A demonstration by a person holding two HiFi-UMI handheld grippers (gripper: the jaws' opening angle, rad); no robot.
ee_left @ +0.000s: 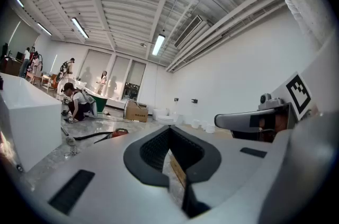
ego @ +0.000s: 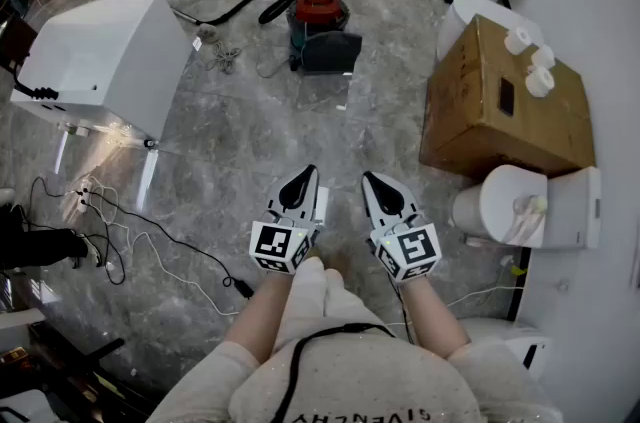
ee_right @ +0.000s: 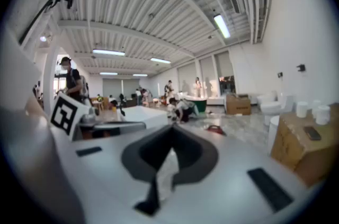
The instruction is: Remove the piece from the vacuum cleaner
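— Head view first: where is the vacuum cleaner?
— The vacuum cleaner, round with a red top and dark base, stands on the glossy grey marble floor at twelve o'clock, well apart from both claws. Its black hose curves off towards ten o'clock.
— And the claws?
— The left gripper and right gripper, smooth white shells with black pads, are both pressed together on nothing. A brown cardboard box sits at two o'clock.
— Left gripper view?
— Ribbed black pads meet at the tip; the red cleaner is small at nine o'clock.
— Right gripper view?
— Pads together, nothing pinched; cleaner at three o'clock, box at four.
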